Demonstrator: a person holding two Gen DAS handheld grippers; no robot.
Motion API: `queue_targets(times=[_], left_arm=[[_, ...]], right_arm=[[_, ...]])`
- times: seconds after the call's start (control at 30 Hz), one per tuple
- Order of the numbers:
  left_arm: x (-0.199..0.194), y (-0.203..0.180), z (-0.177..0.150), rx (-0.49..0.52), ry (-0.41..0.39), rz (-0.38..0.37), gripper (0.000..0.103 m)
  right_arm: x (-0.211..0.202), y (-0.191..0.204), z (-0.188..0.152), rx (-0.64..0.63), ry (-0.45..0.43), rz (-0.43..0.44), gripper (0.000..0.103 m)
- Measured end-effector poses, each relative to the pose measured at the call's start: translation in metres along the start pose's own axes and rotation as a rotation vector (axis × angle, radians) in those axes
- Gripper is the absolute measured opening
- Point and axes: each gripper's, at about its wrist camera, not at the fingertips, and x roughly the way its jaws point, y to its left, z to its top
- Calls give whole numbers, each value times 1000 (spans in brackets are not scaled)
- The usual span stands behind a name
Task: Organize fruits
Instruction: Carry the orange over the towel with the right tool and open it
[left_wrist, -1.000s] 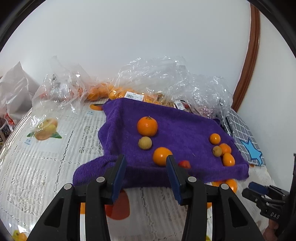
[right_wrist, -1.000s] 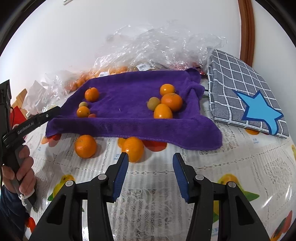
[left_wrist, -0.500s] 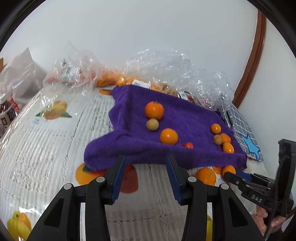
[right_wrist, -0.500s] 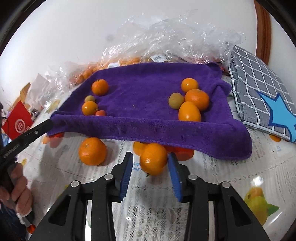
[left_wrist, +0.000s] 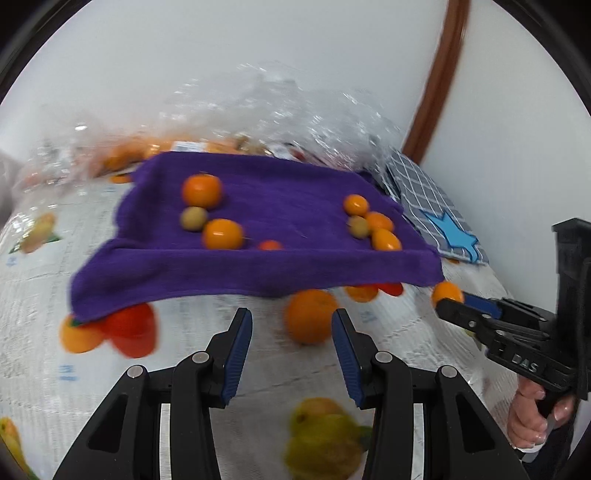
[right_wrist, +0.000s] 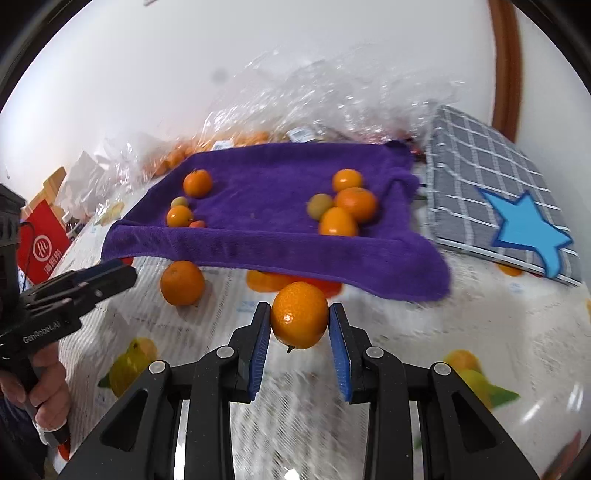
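A purple towel (left_wrist: 258, 206) (right_wrist: 280, 192) lies on the table with several oranges and small green fruits on it, in a left and a right group. My right gripper (right_wrist: 300, 316) is shut on an orange (right_wrist: 299, 314), held just in front of the towel's near edge. It also shows in the left wrist view (left_wrist: 448, 302) with the orange (left_wrist: 446, 291). My left gripper (left_wrist: 291, 325) is open, with a loose orange (left_wrist: 310, 319) (right_wrist: 181, 282) on the table just beyond its fingertips.
Clear plastic bags (left_wrist: 277, 118) (right_wrist: 332, 92) with more fruit lie behind the towel by the wall. A grey checked cloth with a blue star (right_wrist: 495, 192) (left_wrist: 432, 206) lies right of the towel. A red box (right_wrist: 40, 243) stands far left. The tablecloth has printed fruit pictures.
My right gripper has closed on the orange in front of the towel and lifted it a little. My left gripper has swung right, toward the loose orange.
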Motion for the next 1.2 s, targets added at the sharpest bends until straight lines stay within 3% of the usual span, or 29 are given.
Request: queue_targets(times=[0.33,0.67,0.93,1.2], left_arm=[[41,-17,3,-6,116,69,43],[24,-1,13,-48,66,40,37],[-4,51,56,-147,-12,93,37],[29,72,101,-165,-10,93,37]], right_arm=[[-38,-20,-10,37,-29,-56,32],[-35,-21,-3,60,-27,-35,32],[-10,-14,34,48,-22,-9,32],[39,-10,78,37,-14,55,32]])
